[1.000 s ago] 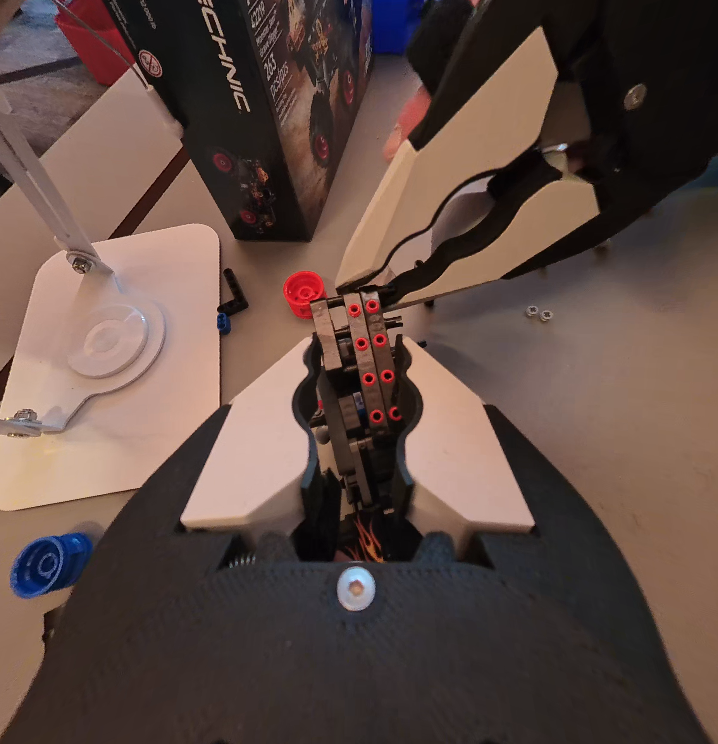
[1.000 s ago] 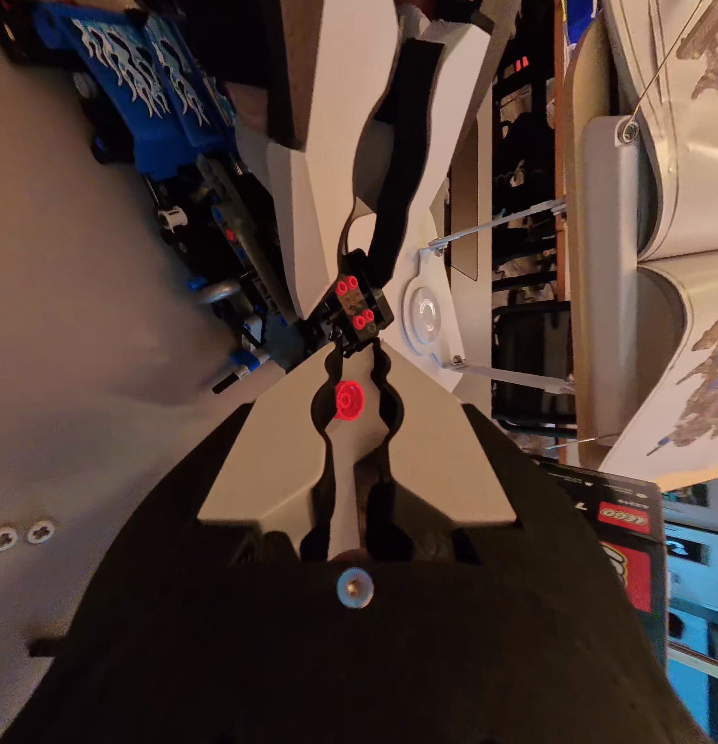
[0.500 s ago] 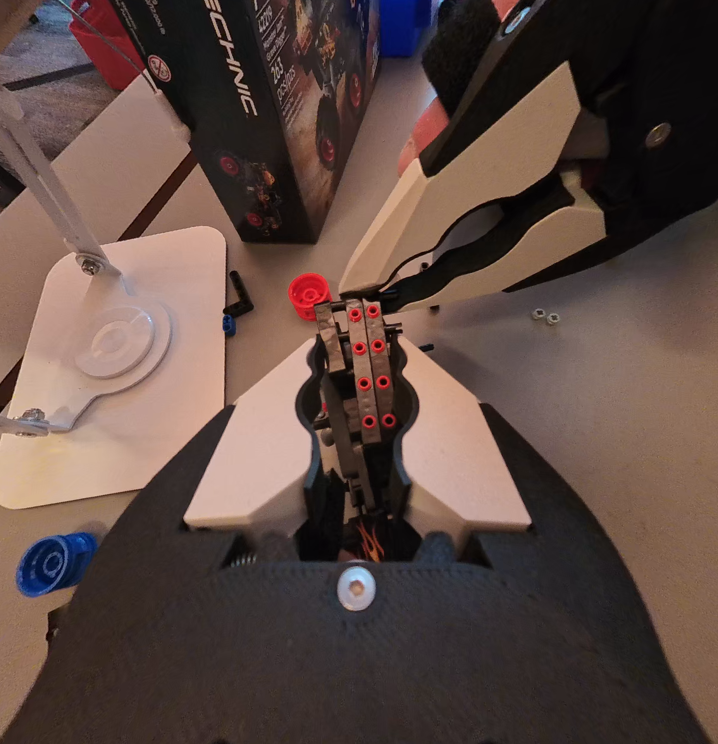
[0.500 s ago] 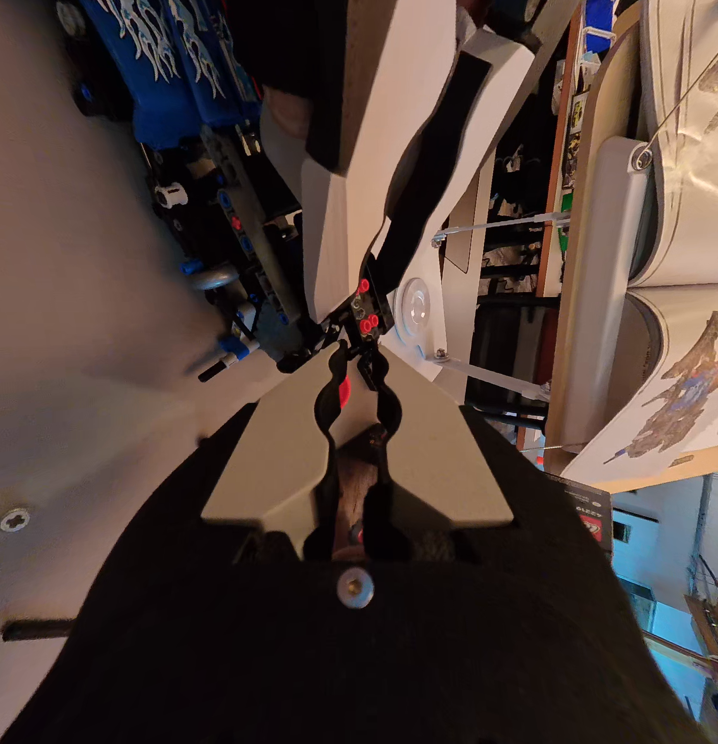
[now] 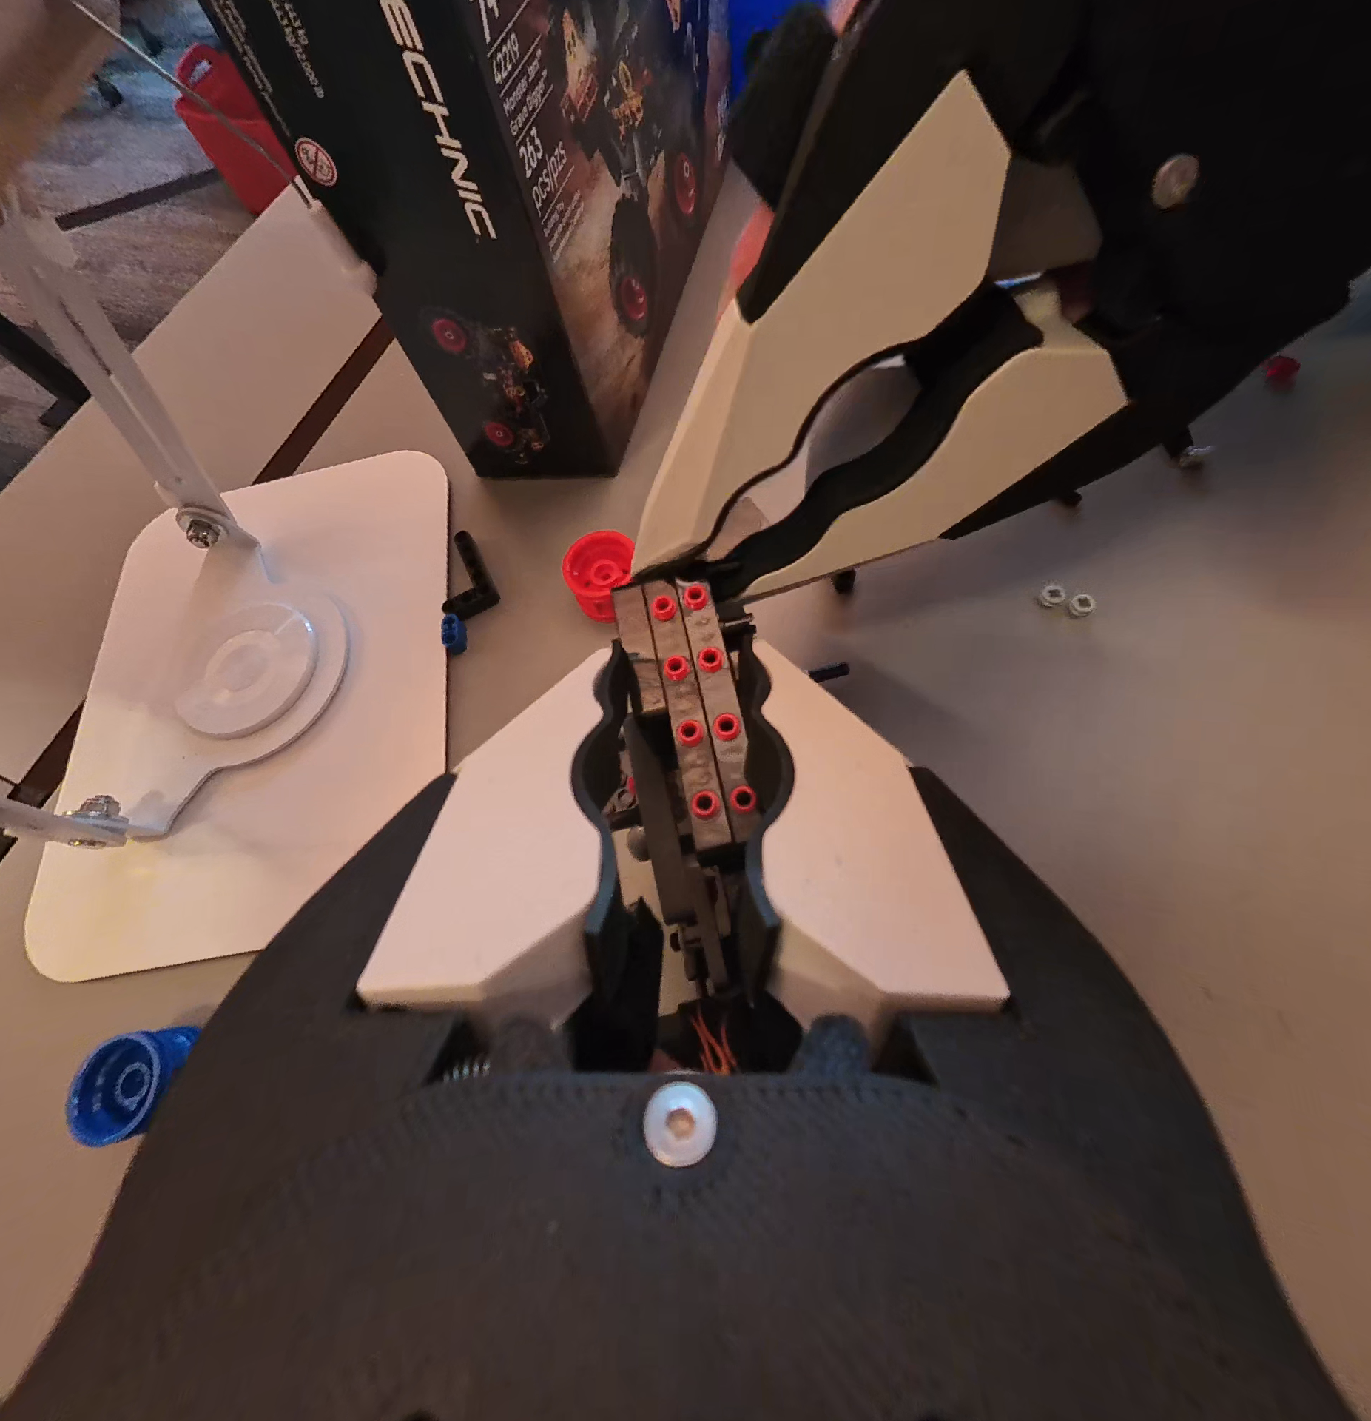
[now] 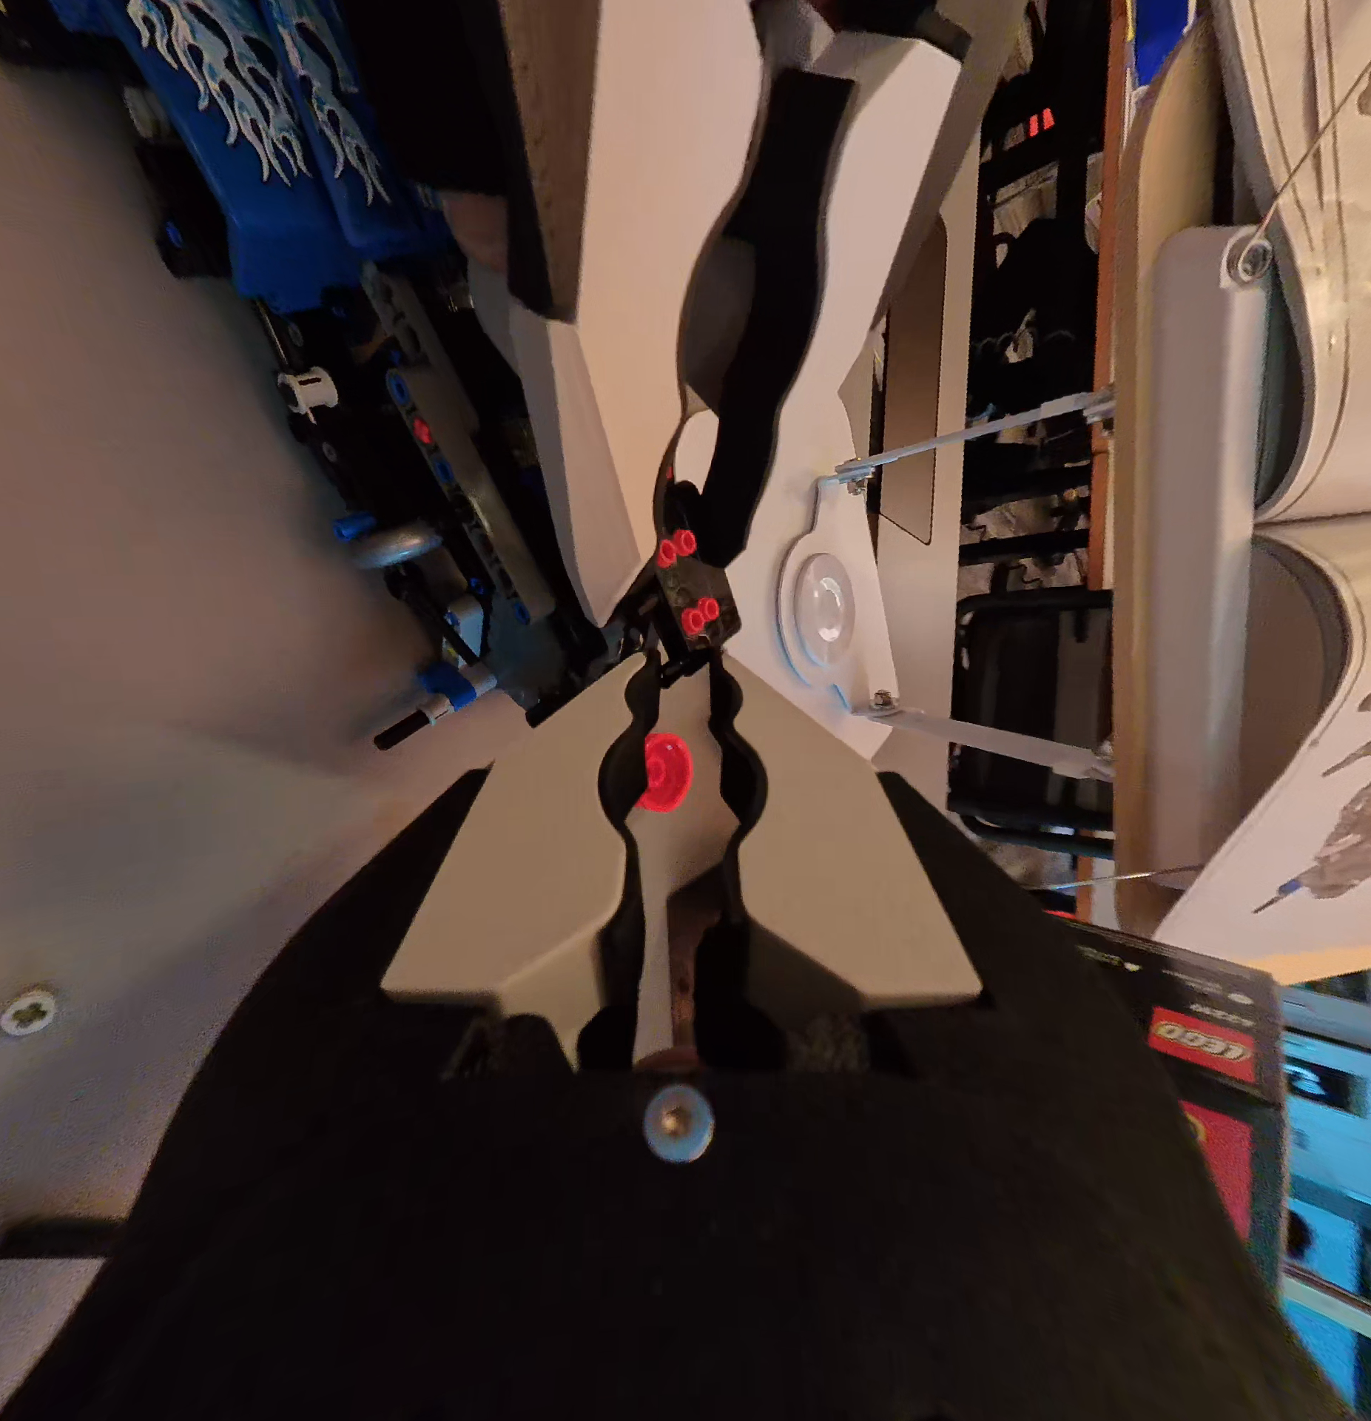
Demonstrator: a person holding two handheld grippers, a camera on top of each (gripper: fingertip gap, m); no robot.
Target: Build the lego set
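Left gripper clamped on dark beam assembly, frame centre. Bare table to the right; white stand base left. Right gripper meets the assembly's far end, fingers nearly together; grip unclear. Set box upper centre.

A white base plate is lying flat on the grey table, carrying a clear round disc, with thin metal struts rising from its bolts. Two small nuts are sitting side by side on the tabletop, well apart from the plate. A red bin is standing on the carpet beyond the table's edge
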